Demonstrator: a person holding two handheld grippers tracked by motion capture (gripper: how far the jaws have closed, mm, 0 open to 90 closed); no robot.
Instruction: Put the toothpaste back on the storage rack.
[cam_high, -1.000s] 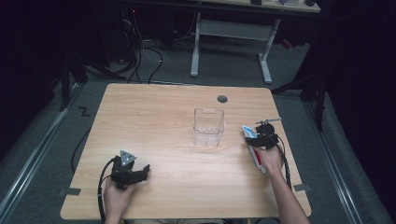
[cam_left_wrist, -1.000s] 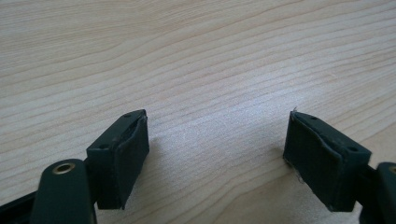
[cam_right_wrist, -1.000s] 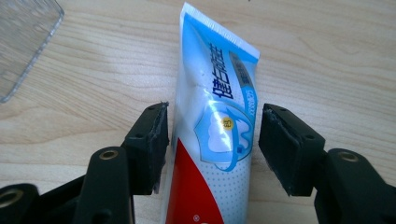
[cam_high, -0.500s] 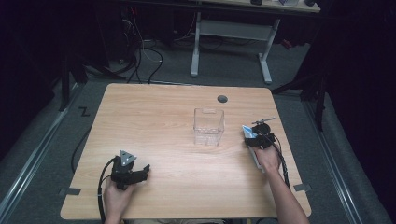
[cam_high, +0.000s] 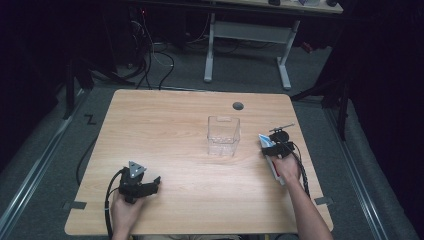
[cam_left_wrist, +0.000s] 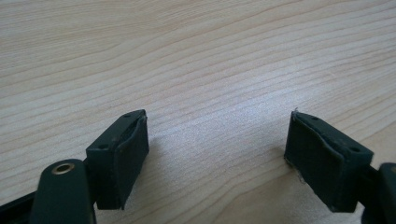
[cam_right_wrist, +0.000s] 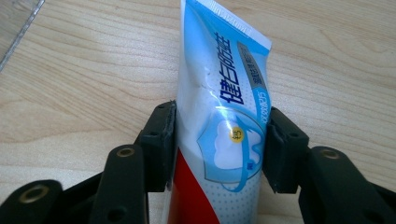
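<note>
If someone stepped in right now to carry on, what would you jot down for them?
Right tongs: shut on the blue, white and red toothpaste tube, at the right of the light wooden table.
Left tongs: open, holding nothing, low over the table near its front left.
Clear plastic box: mid-table, left of the tube, looks empty.
Done: tube gripped.
Left, probably: carry the tube to the box.

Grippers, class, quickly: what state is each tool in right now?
Left tool: open, holding nothing, over bare table.
Right tool: shut on the toothpaste tube.
</note>
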